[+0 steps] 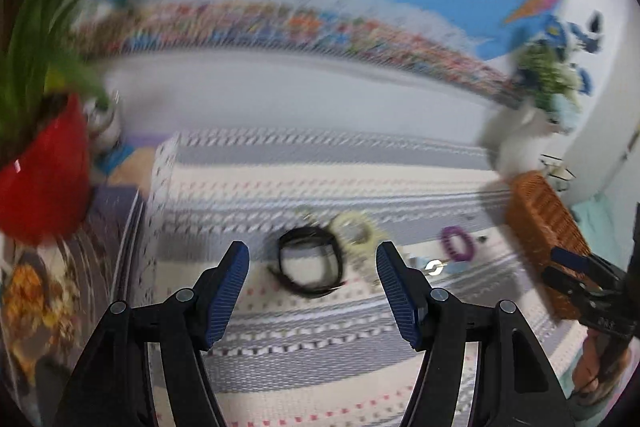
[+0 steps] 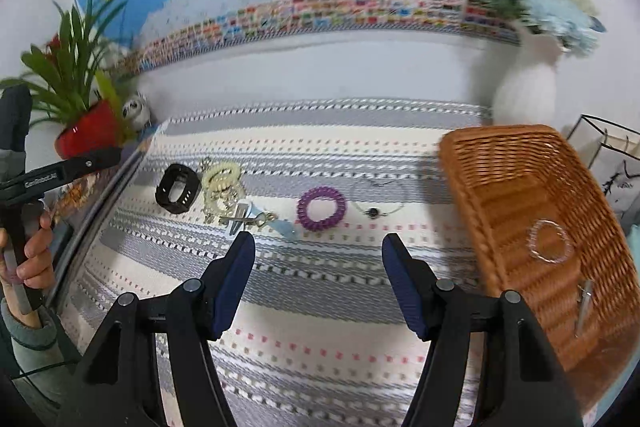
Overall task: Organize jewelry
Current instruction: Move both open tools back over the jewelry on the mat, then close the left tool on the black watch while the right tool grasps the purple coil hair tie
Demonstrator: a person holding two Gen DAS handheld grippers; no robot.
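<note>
My left gripper stands open over the striped cloth, and a black wrist band lies just beyond its fingertips. A cream coil tie and a purple coil tie lie further right. My right gripper is open with nothing between its fingers, short of the purple coil tie. In this view the black band, cream coils, a silver clip and a thin necklace with a dark bead lie in a row. The wicker basket holds a bead bracelet and a silver clip.
A red pot with a green plant and a small owl figure stand at the back left. A white vase of flowers and a wire-framed box stand behind the basket. A hand holds the left gripper's handle.
</note>
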